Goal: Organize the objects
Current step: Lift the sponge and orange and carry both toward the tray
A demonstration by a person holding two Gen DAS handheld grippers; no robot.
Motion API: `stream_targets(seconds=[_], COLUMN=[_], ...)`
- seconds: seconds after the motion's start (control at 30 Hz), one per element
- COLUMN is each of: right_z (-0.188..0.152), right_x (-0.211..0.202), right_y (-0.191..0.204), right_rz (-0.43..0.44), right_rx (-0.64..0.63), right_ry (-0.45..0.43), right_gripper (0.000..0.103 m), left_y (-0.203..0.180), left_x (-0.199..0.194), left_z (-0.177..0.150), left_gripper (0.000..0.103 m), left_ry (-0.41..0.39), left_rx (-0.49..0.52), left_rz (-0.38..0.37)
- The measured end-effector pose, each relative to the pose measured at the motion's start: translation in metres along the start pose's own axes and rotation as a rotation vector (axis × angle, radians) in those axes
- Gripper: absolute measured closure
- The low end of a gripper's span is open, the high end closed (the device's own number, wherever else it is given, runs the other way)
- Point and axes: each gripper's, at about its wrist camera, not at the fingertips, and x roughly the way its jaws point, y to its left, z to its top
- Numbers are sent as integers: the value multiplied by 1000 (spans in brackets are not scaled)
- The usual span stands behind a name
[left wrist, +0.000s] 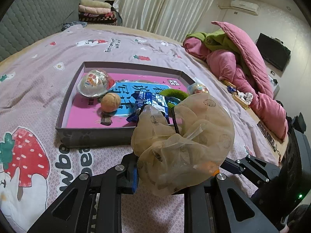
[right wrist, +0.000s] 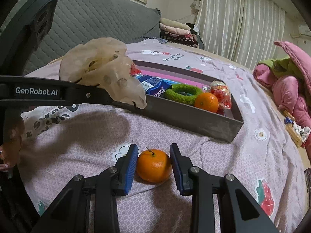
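My left gripper [left wrist: 175,176] is shut on a beige sheer scrunchie [left wrist: 184,141] and holds it above the bedspread, just before the near wall of a grey box lid [left wrist: 93,134]. The lid holds a clear dome toy [left wrist: 95,83], a walnut [left wrist: 110,103], a blue snack pack [left wrist: 149,101] and a green hair ring [left wrist: 175,95]. In the right wrist view the scrunchie [right wrist: 101,68] hangs at the lid's near left corner. My right gripper [right wrist: 153,165] is open around an orange [right wrist: 153,166] lying on the bed. A second orange [right wrist: 206,102] sits in the lid [right wrist: 194,120].
Pink and green quilts [left wrist: 243,68] are piled at the bed's right side. A grey quilted headboard [right wrist: 87,19] and folded blankets [right wrist: 175,31] stand behind. Small items [left wrist: 241,97] lie along the right edge. A red candy bag [right wrist: 221,95] lies in the lid.
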Motion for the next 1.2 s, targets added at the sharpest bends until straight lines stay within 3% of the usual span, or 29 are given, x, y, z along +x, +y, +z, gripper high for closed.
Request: stream_targets(seconds=[0.37, 1.2], right_z=[1, 33], right_x=[-12, -49], right_y=[-10, -23], right_rz=[41, 4], right_rx=[61, 69], right_ry=[-39, -194], right_gripper=[71, 71], left_y=[1, -2], left_x=[-5, -27], left_z=[0, 10], left_gripper=[82, 82], left_ry=[-18, -81], left_rx=[-2, 33], left_rz=[2, 26])
